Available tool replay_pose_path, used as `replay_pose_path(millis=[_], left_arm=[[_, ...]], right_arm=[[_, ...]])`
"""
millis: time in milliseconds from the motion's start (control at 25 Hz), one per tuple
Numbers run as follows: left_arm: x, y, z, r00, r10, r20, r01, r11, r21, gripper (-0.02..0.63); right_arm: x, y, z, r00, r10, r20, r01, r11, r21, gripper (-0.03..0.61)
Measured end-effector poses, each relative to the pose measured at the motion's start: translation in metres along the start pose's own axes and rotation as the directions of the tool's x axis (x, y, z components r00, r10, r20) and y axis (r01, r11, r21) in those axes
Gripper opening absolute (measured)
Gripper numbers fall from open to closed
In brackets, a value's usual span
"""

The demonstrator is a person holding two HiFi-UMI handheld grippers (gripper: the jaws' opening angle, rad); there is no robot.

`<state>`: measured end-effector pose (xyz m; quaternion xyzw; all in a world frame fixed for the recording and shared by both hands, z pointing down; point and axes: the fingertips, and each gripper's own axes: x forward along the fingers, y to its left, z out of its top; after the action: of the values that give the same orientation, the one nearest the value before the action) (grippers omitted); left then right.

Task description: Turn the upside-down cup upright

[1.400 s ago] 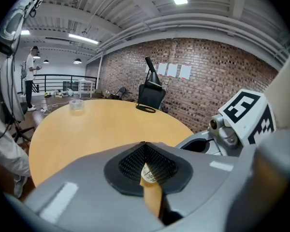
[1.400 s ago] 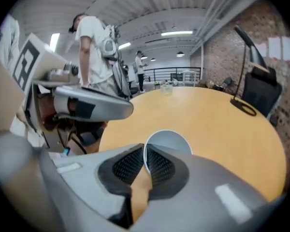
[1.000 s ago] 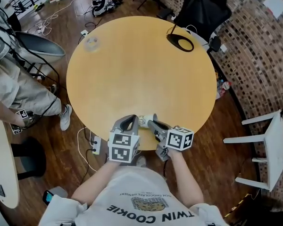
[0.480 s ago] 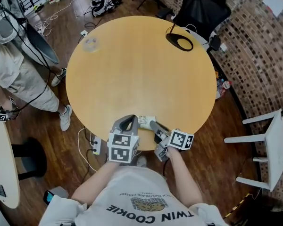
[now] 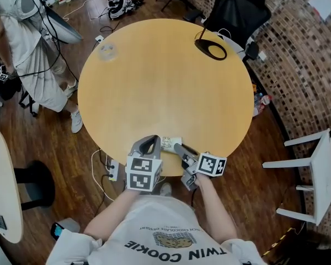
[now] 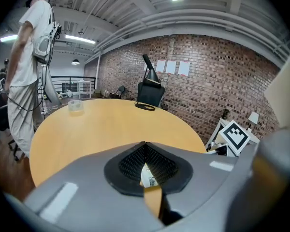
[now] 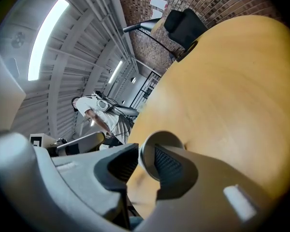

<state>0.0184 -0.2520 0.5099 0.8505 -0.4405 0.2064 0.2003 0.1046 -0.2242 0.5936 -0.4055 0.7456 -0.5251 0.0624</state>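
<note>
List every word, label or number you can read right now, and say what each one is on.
"TWIN COOKIE": on the person's shirt, upside down in the head view.
Smaller line above the shirt's cookie picture: too small to read.
Print on the cup: too small to read.
Sheets on the brick wall: blurred, unreadable.
Marker cubes: square patterns only, no words.

I see a smooth, matt wooden tabletop (image 5: pixel 165 76), a printed paper cup (image 5: pixel 170 143), and matt grey plastic jaws on the right gripper (image 7: pixel 144 154), with ribbed black pads (image 7: pixel 166 164).
</note>
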Motion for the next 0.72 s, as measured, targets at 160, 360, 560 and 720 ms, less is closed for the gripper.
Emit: replay_pose_path(millis=[160,360,560,720], left_arm=[[-0.0016,0.0016,0.0004,1.000,0.003,0.002,-0.003,1.000,-0.002,0.006],[-0.0031,0.0020,0.0012,1.000,0.001,0.002,-0.001,1.000,-0.005,0.006],[-0.0059,0.0018,-0.0003,1.000,0.001,0.000,-0.001,1.000,-0.005,0.006],[-0.0059,0.0039,-0.0016,1.000,0.000,0.001,0.000,1.000,-0.012,0.006]], right_arm=[[-0.0020,0.0019,0.0011,1.000,-0.009,-0.002,0.009,1.000,-0.018,0.092],[-0.0036,0.0047,0.0038,0.999,-0.035,-0.012,0.034,0.997,-0.067,0.092],[-0.0066,0.0045,0.0043,0.998,-0.059,-0.024,0.056,0.993,-0.106,0.092],[-0.0071,0.0038,0.0048,0.998,-0.064,-0.022,0.061,0.993,-0.104,0.092]])
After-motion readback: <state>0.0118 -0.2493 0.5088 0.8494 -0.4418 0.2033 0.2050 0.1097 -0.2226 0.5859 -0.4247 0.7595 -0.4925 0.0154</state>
